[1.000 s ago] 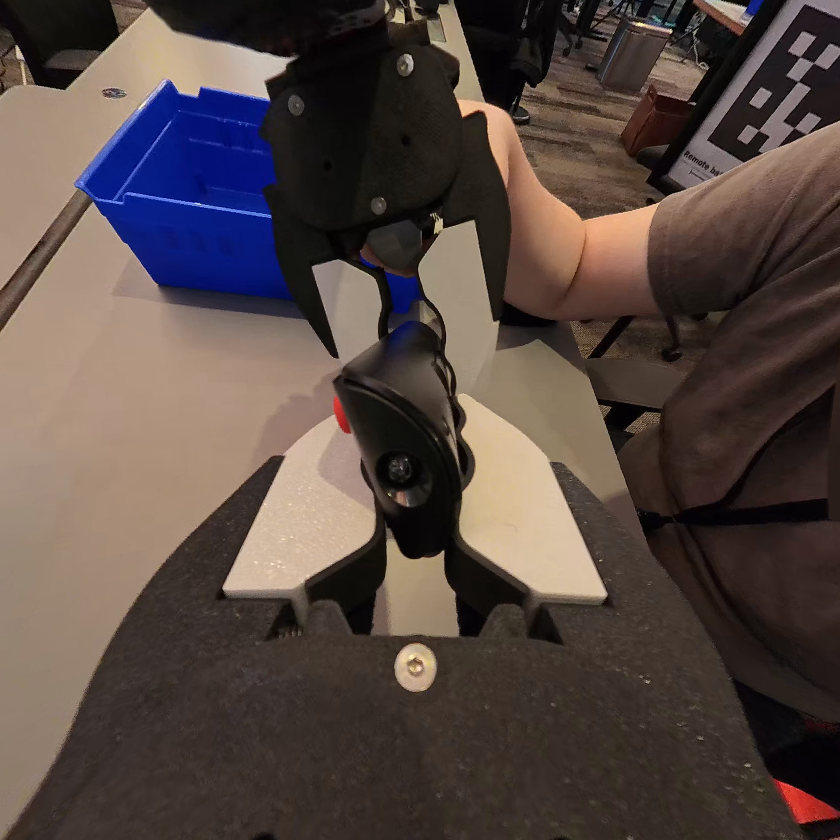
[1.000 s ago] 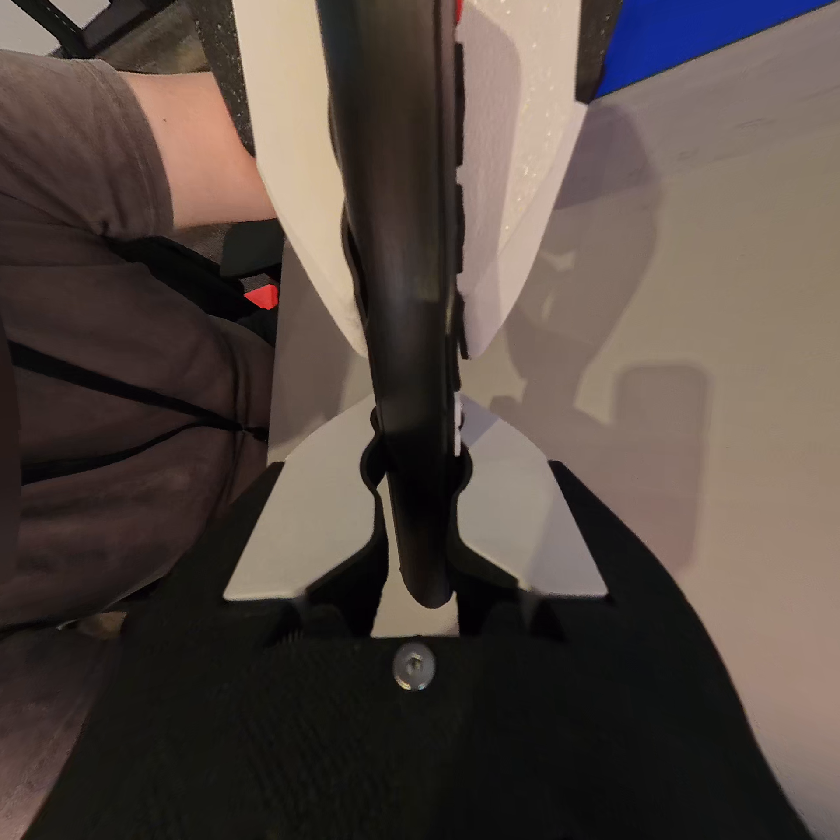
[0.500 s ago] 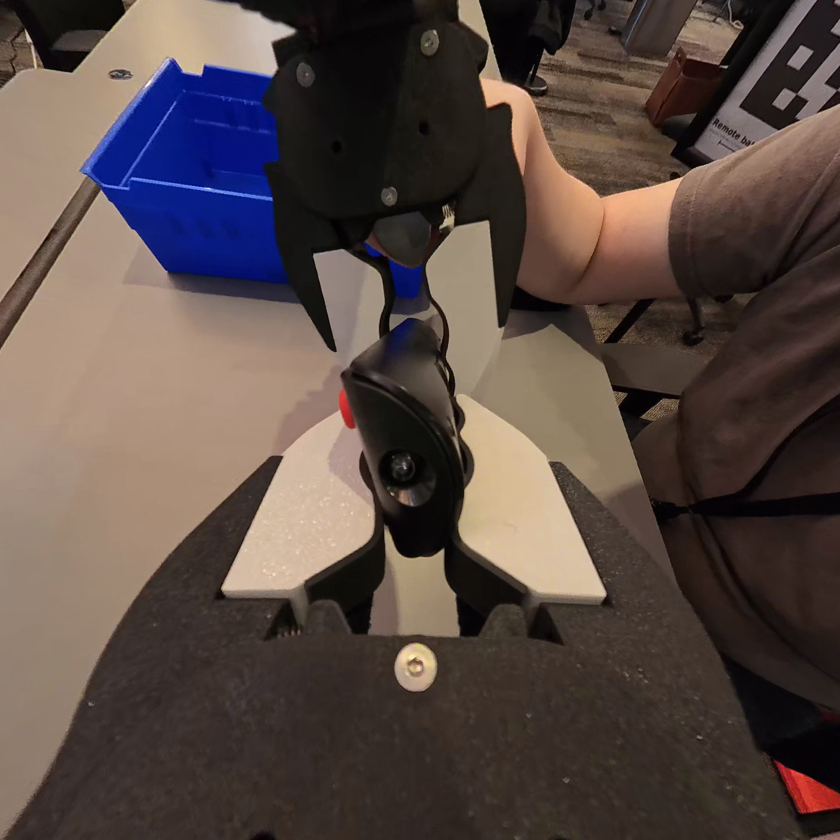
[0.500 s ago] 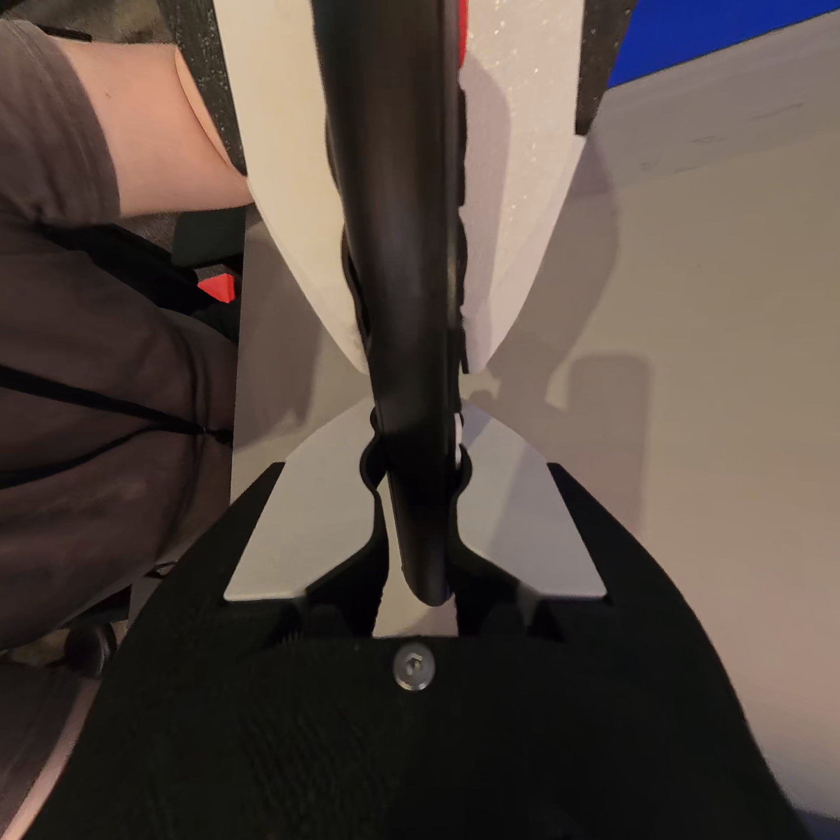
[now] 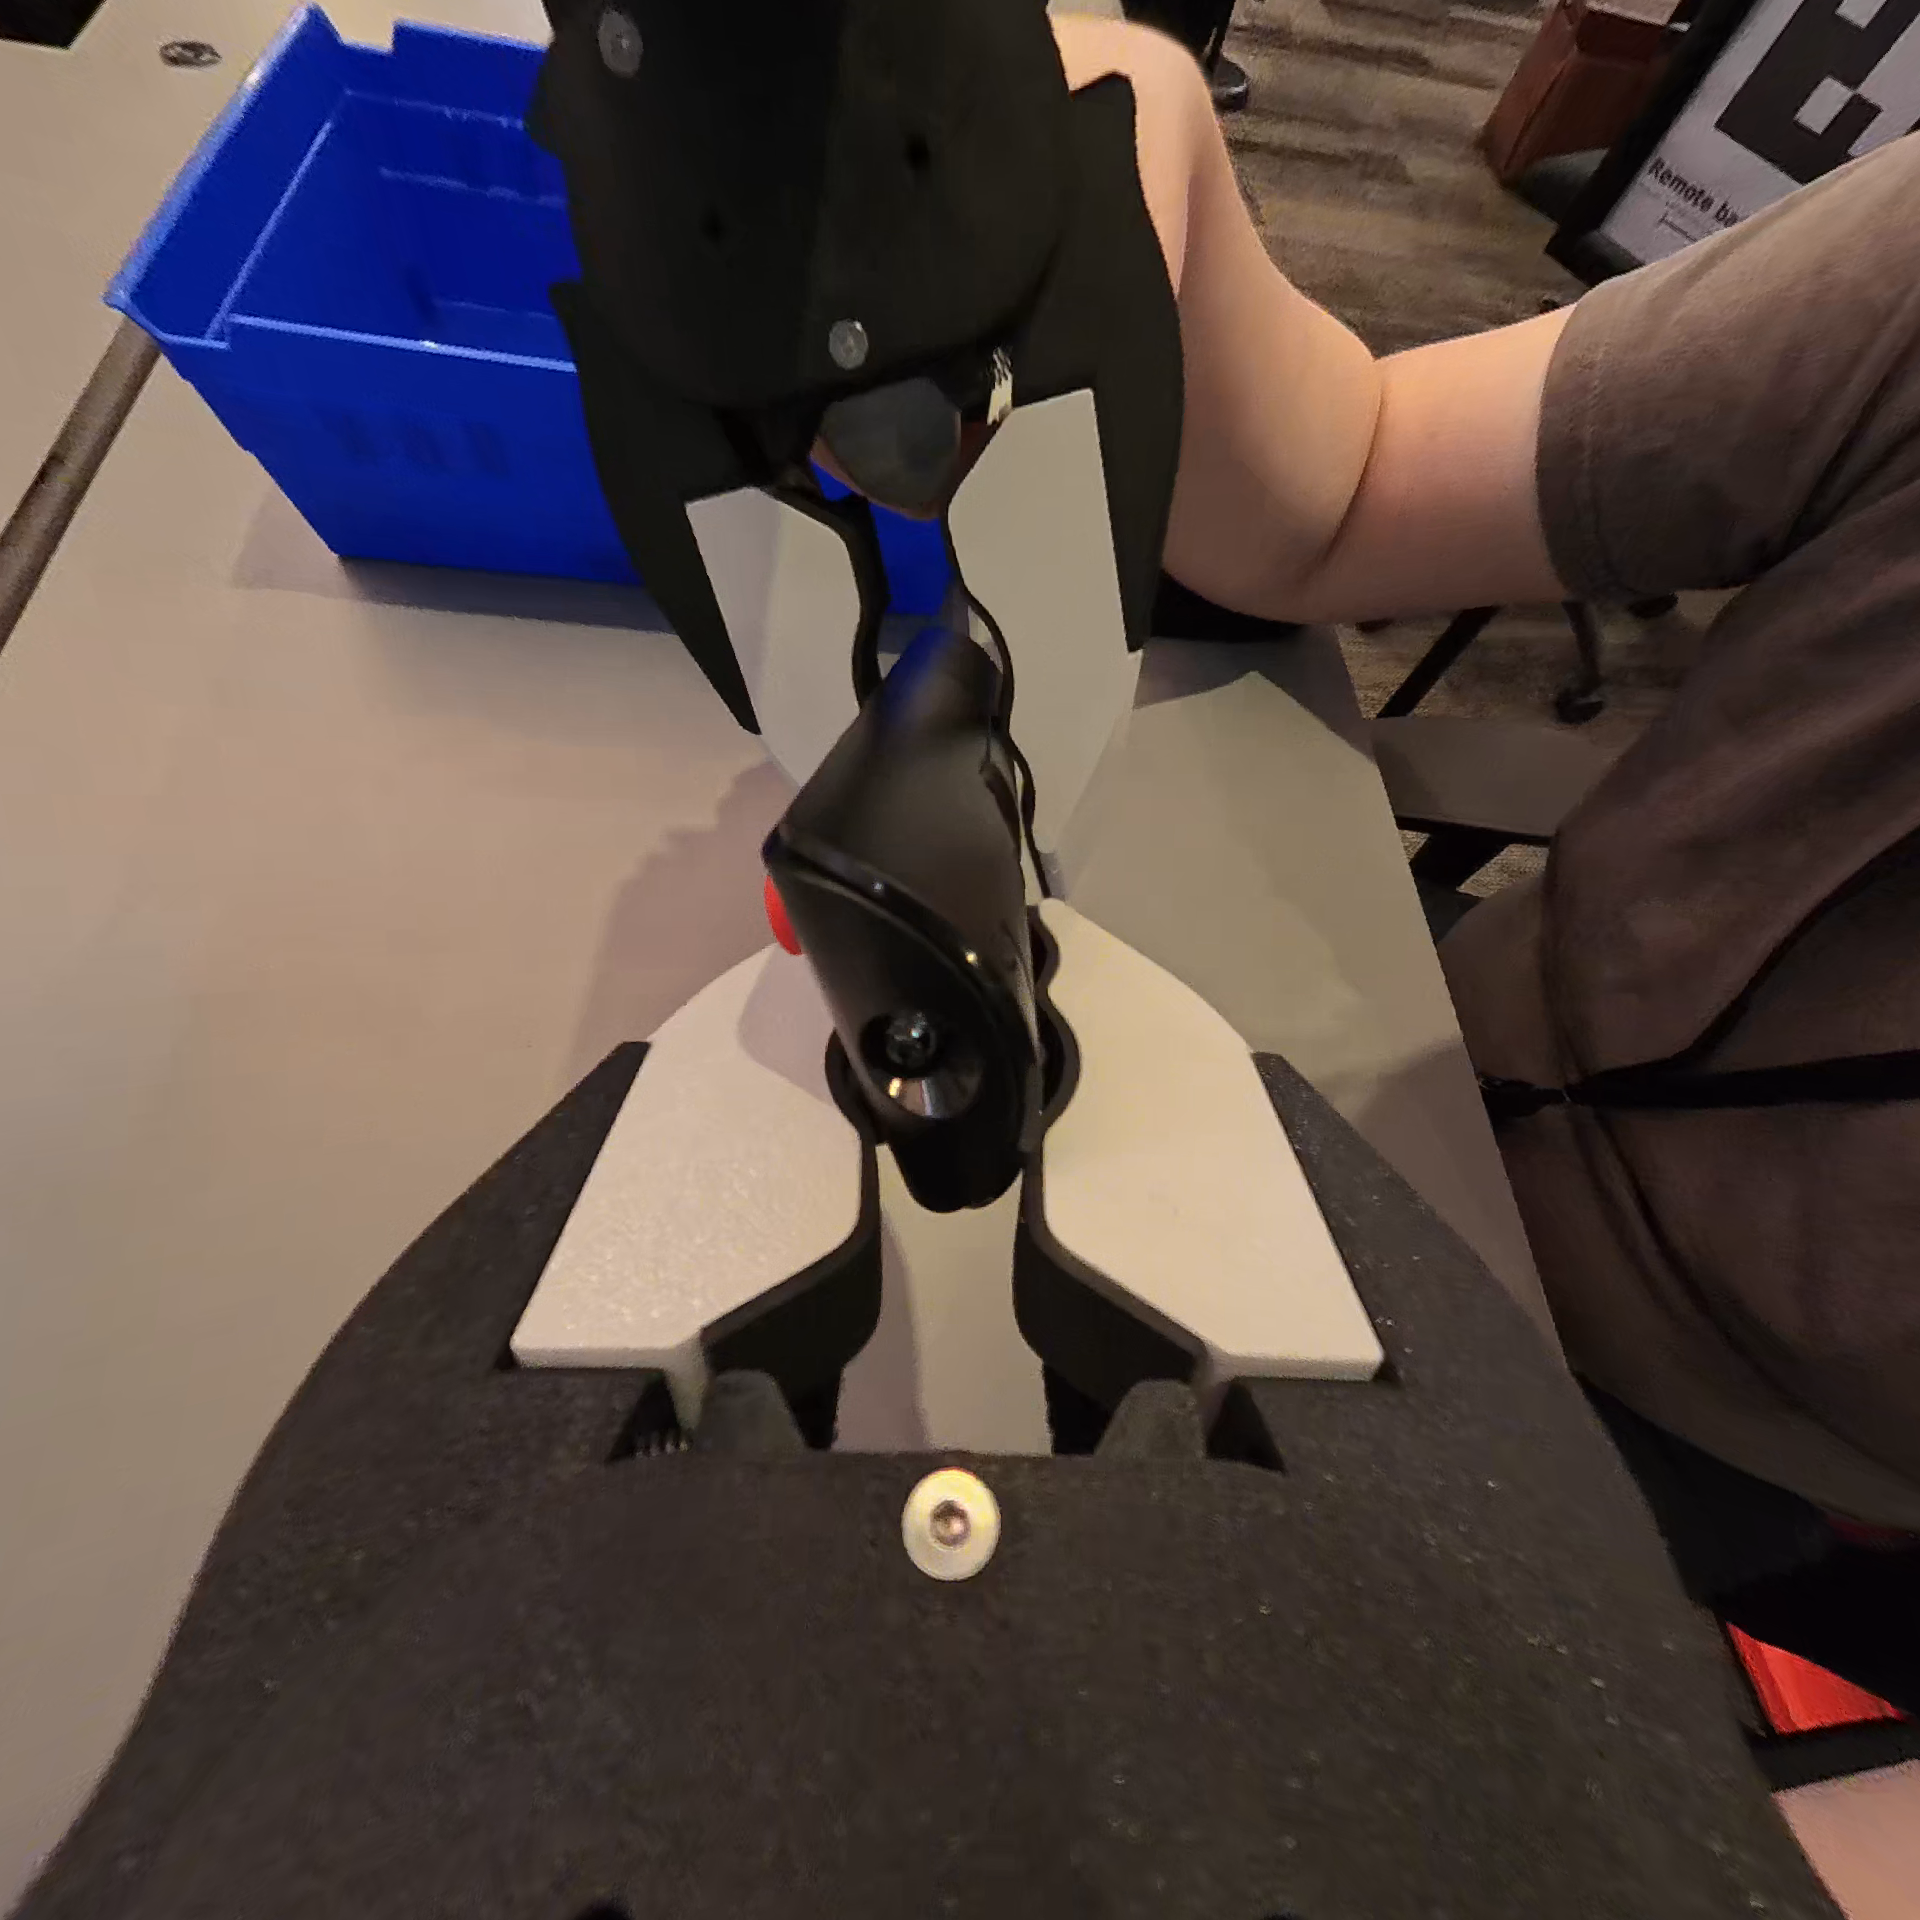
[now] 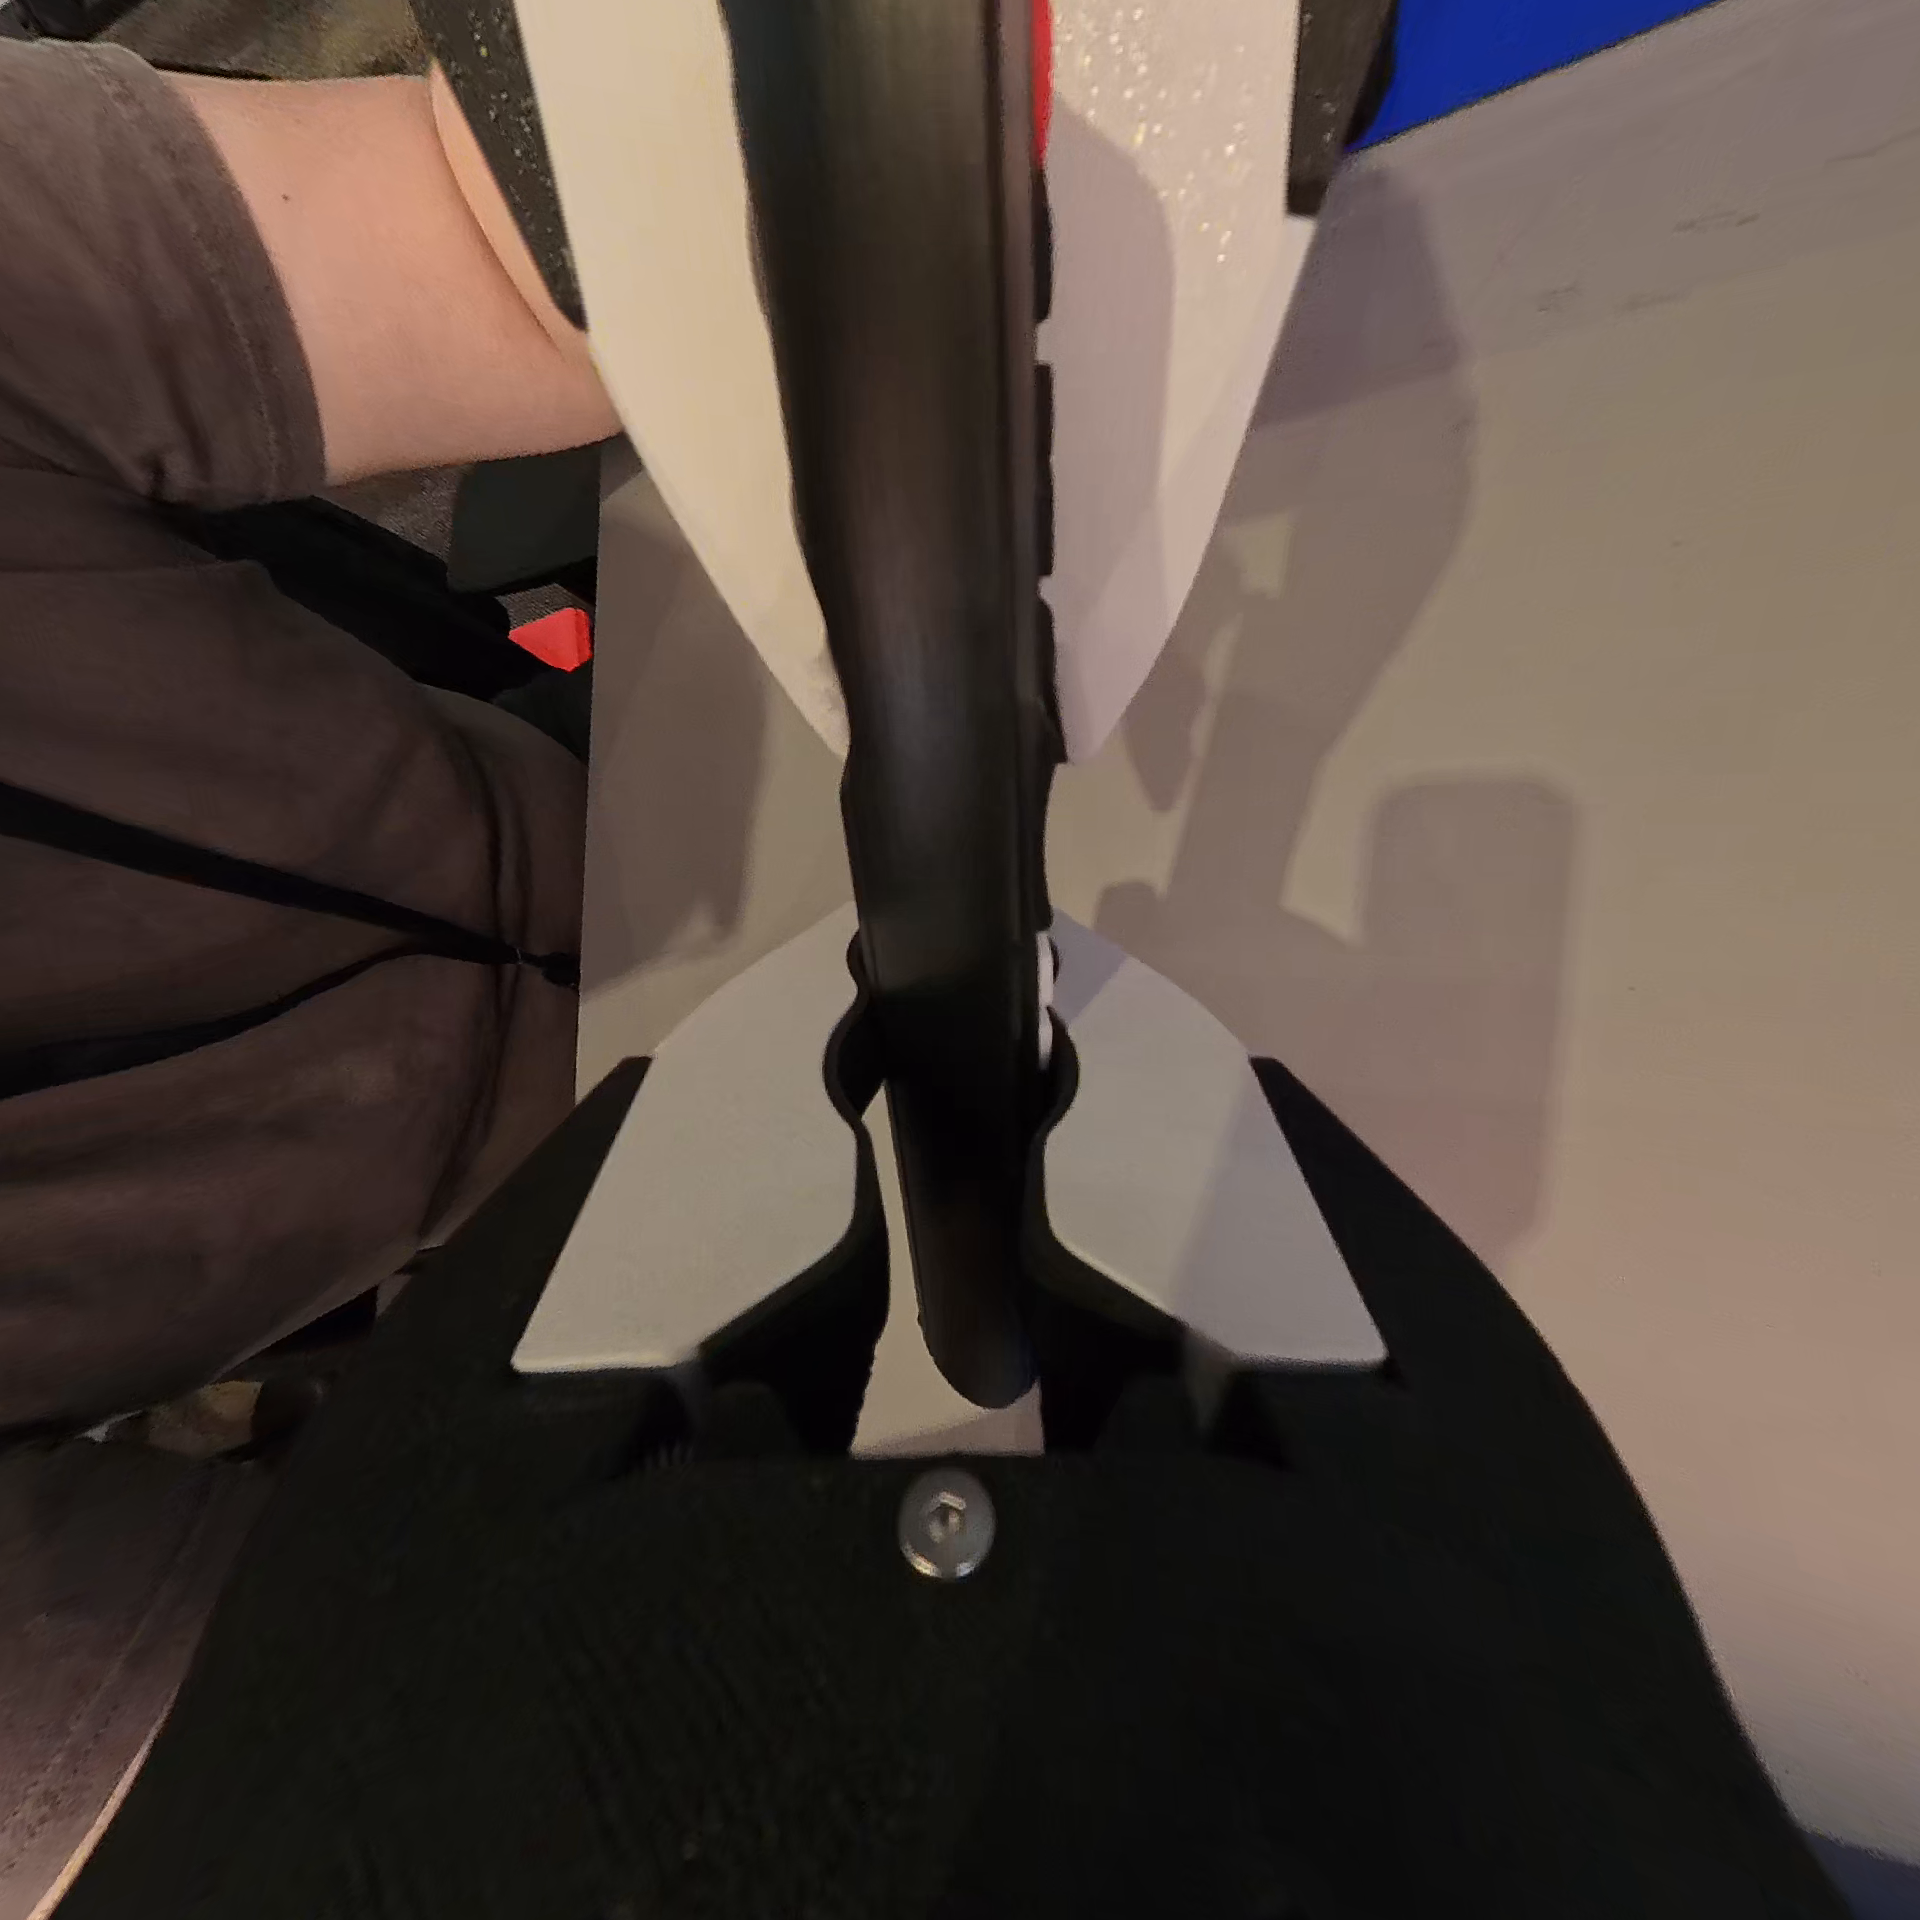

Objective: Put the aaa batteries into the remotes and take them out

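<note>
Both pairs of jaws are closed on one black remote (image 5: 914, 935), each pinching an opposite end so it spans the gap between them, lifted clear of the grey table (image 5: 312, 831). In the left wrist view the left gripper (image 5: 951, 1023) clamps the end with the round emitter window and a red button on its left side; the right gripper (image 5: 925, 665) comes in from ahead, fingers pointing back, and grips the far end. In the right wrist view the right gripper (image 6: 951, 1039) holds the remote edge-on, its button side facing right, while the left gripper's white fingers (image 6: 686, 364) close on it farther ahead. Ahead and left of the left jaws a blue bin (image 5: 343, 374) sits on the table. No batteries show.
</note>
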`<state>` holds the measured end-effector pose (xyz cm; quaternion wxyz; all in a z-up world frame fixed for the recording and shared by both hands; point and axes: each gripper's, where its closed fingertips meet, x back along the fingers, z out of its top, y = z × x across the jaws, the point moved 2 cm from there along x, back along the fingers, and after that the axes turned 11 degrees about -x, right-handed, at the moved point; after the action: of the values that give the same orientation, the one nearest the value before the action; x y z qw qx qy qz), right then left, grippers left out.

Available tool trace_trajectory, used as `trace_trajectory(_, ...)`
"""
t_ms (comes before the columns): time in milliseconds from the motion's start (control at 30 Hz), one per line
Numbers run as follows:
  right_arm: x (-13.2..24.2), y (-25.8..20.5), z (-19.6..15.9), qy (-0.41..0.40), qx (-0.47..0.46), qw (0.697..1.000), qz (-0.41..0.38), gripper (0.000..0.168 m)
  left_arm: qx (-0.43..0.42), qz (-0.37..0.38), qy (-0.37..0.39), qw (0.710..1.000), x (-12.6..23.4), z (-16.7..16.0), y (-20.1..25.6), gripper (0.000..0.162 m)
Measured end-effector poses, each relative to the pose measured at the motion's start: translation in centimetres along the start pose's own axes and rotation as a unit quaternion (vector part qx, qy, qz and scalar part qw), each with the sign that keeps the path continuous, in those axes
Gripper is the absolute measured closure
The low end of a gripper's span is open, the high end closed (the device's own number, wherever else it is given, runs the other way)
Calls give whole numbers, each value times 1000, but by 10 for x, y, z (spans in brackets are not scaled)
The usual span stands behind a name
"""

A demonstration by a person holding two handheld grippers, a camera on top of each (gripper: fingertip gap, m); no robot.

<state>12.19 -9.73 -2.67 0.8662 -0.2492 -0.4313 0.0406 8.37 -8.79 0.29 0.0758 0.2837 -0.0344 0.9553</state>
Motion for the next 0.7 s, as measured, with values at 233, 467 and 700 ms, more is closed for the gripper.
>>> trace_trajectory(233,-4,2,-3,-11,4,1000,3,141,-27,10,-21,999,-1,-2,1,142)
trace_trajectory(467,7,9,10,56,-24,998,25,128,19,19,3,1000,-7,-2,-11,142)
trace_trajectory(700,33,6,33,147,56,985,-66,123,16,21,-16,1000,-11,-8,-12,142)
